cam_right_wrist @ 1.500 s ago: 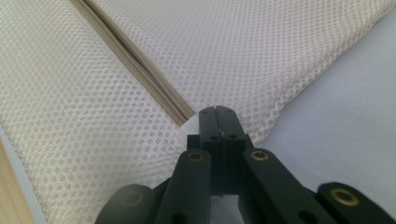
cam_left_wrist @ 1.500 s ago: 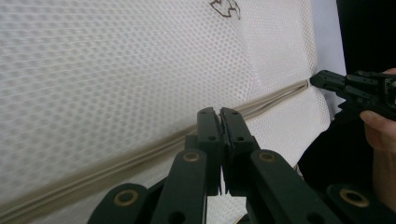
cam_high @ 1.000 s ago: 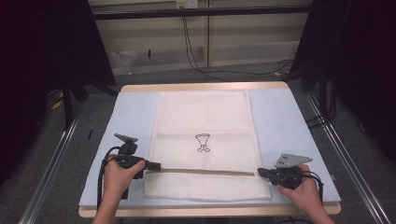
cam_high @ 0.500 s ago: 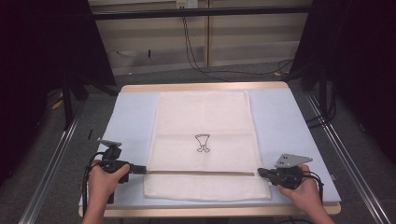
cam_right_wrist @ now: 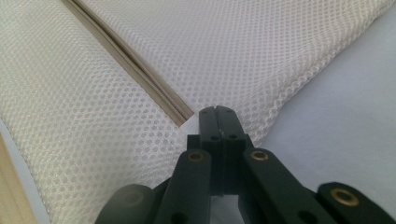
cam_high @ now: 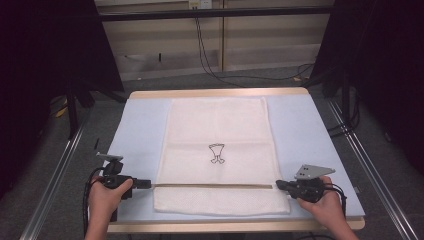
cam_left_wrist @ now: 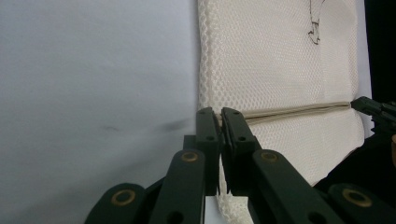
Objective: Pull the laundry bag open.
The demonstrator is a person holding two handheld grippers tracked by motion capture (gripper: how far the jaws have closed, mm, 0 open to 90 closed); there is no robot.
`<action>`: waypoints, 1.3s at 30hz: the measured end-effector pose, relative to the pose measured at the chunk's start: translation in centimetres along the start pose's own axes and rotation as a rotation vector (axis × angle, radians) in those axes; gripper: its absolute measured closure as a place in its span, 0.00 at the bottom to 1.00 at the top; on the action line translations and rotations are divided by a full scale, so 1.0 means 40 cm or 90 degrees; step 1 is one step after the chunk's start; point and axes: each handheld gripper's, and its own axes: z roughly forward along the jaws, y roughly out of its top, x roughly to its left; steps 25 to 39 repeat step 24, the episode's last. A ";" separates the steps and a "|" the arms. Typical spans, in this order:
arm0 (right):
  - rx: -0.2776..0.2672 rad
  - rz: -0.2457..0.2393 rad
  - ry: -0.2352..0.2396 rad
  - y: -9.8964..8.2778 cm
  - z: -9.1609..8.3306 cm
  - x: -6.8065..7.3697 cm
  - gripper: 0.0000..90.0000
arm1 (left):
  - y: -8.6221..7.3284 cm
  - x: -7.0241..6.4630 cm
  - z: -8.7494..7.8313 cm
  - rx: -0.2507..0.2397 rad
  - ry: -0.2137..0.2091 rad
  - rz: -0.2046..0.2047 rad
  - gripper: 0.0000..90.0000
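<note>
A: High view. Fixed, above the near edge of the table (cam_high: 320,130), looking forward and down. Far off; whole top in frame, floor and wall at 12 o'clock.

B: Left gripper view?

A: Rides the left gripper (cam_left_wrist: 219,122), low and close over the surface. Its jaws rise from 6 o'clock. It faces across the mesh bag (cam_left_wrist: 280,70) toward the far hand at 3 o'clock.

B: Right one?

A: Rides the right gripper (cam_right_wrist: 218,112), nearer yet, weave plainly resolved. All three share the bag's zipper (cam_high: 212,186), running toward 10 o'clock in the right gripper view.
</note>
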 end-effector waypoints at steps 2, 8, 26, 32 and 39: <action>0.000 0.002 0.000 0.000 0.000 0.000 1.00 | 0.000 0.001 0.001 -0.002 -0.001 0.001 0.96; -0.018 0.008 -0.011 0.000 -0.012 -0.002 1.00 | 0.002 -0.005 -0.017 -0.045 0.005 0.020 0.86; -0.130 0.042 -0.111 -0.010 -0.057 -0.075 0.32 | 0.013 -0.009 -0.018 -0.200 0.138 0.170 0.26; -0.130 0.042 -0.111 -0.010 -0.057 -0.075 0.32 | 0.013 -0.009 -0.018 -0.200 0.138 0.170 0.26; -0.130 0.042 -0.111 -0.010 -0.057 -0.075 0.32 | 0.013 -0.009 -0.018 -0.200 0.138 0.170 0.26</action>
